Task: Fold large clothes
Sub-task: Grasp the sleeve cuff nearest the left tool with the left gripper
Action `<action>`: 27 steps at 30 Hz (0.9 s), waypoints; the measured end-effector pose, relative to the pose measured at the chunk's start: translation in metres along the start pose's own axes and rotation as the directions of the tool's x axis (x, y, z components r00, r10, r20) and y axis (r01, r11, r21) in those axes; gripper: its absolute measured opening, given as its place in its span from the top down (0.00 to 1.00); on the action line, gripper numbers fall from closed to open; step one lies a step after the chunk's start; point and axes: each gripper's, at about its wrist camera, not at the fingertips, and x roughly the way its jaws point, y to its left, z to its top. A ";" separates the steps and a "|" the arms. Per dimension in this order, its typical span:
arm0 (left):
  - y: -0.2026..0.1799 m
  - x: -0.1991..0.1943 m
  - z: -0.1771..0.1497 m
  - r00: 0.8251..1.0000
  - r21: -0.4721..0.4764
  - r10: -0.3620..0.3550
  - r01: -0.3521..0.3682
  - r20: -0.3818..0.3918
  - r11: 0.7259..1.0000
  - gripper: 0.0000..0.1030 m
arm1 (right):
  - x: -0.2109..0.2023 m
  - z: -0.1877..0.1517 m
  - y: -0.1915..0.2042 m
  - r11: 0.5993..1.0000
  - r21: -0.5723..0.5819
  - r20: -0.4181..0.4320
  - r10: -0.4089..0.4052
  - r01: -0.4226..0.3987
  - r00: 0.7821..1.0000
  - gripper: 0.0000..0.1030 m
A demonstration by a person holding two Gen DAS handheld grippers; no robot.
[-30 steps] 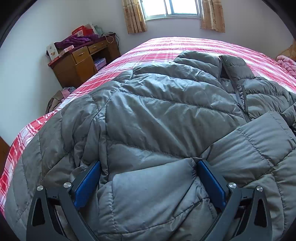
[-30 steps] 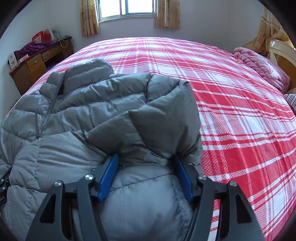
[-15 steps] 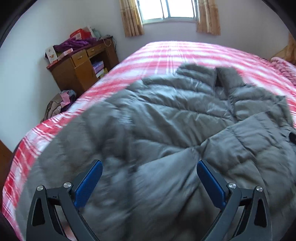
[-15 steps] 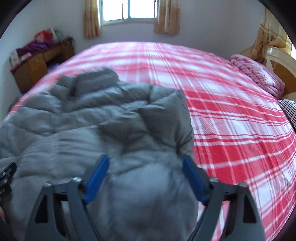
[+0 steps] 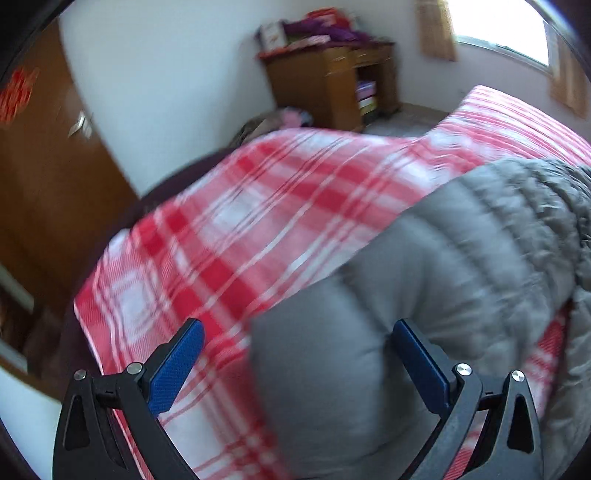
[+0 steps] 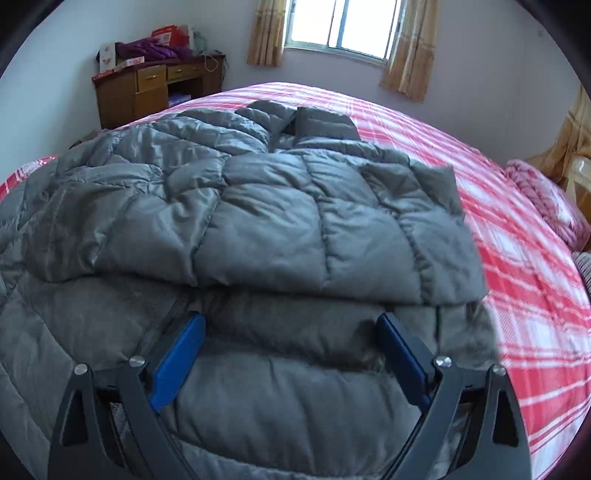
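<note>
the grey down jacket lies spread across the red-and-white plaid bedspread, collar toward the window, with one quilted panel folded over its middle. the right gripper hangs above the jacket's near edge, its jaws opening wide, blue pads clear of the fabric and grasping nothing. the left gripper is released too, jaws spread over the jacket's outer edge and the bedspread corner, with a wooden desk and door beyond in a blurred view.
</note>
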 end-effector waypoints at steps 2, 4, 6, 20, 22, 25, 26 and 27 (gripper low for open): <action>0.014 0.003 -0.009 0.998 -0.058 -0.064 0.063 -0.017 0.996 0.01 | -0.005 -0.005 -0.004 1.000 0.021 0.009 0.006 -0.006 1.000 0.07; 0.015 0.001 -0.011 0.991 -0.089 -0.131 0.128 -0.028 0.988 0.01 | -0.008 -0.007 -0.007 0.999 0.034 0.015 0.015 -0.016 1.000 0.07; 0.008 -0.003 -0.012 0.982 -0.090 -0.188 0.184 -0.029 0.979 0.01 | -0.011 -0.010 -0.008 0.999 0.036 0.016 0.020 -0.020 1.000 0.07; -0.062 -0.117 0.045 0.940 0.133 -0.241 0.214 0.240 0.968 0.81 | -0.032 -0.018 -0.037 0.992 0.124 0.077 -0.004 -0.005 0.997 0.07; -0.085 -0.143 0.051 0.916 0.187 -0.281 0.234 0.287 0.954 0.81 | -0.035 -0.018 -0.047 0.987 0.161 0.093 -0.013 -0.002 0.996 0.07; -0.138 -0.185 0.053 0.862 0.291 -0.390 0.301 0.324 0.908 0.81 | -0.039 -0.018 -0.062 0.979 0.204 0.105 -0.027 0.005 0.994 0.07; -0.153 -0.195 0.051 0.845 0.319 -0.421 0.319 0.331 0.892 0.81 | -0.040 -0.019 -0.066 0.978 0.209 0.108 -0.032 0.009 0.994 0.07; -0.167 -0.202 0.048 0.830 0.345 -0.448 0.336 0.332 0.877 0.81 | -0.041 -0.019 -0.069 0.977 0.212 0.108 -0.035 0.011 0.994 0.07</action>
